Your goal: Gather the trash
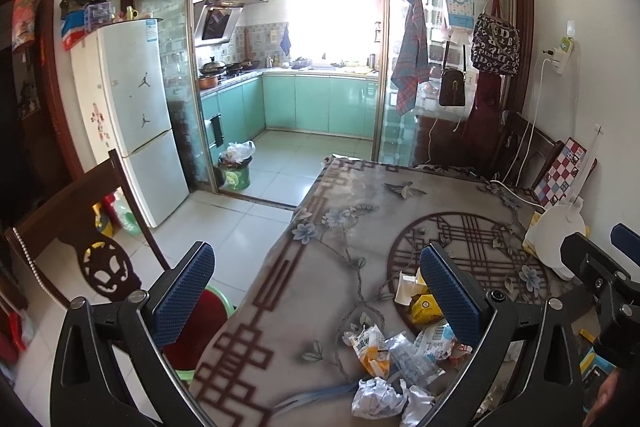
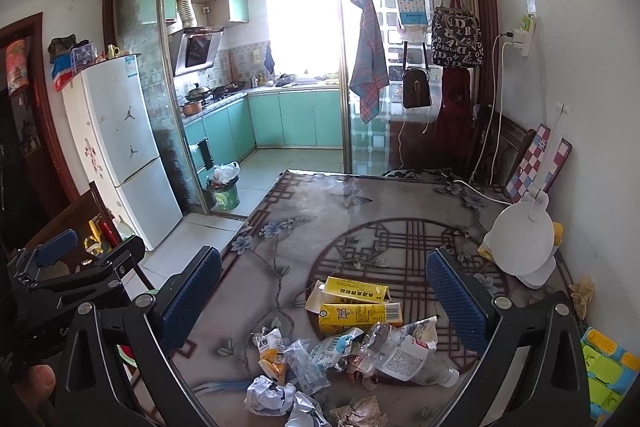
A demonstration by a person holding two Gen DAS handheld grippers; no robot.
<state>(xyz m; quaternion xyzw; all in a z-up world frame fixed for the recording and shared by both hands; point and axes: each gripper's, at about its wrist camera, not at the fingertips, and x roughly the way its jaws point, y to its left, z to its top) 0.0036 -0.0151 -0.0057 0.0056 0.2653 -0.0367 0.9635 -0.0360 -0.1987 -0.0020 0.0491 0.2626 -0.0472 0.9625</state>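
A heap of trash lies on the patterned table (image 2: 360, 203) near its front edge: two yellow cartons (image 2: 354, 303), a crushed clear plastic bottle (image 2: 404, 351), snack wrappers (image 2: 272, 347) and crumpled paper (image 2: 268, 395). The heap also shows in the left wrist view, with wrappers (image 1: 372, 347) and crumpled paper (image 1: 376, 397). My right gripper (image 2: 324, 303) is open above the heap and holds nothing. My left gripper (image 1: 318, 291) is open over the table's left front edge, left of the heap, and holds nothing. A lined green trash bin (image 1: 236, 171) stands on the kitchen floor.
A white desk fan (image 2: 524, 239) stands at the table's right by the wall. A checkered board (image 2: 536, 167) leans behind it. A wooden chair (image 1: 80, 247) stands left of the table, a fridge (image 1: 136, 115) behind it. Bags hang on the glass partition (image 2: 456, 39).
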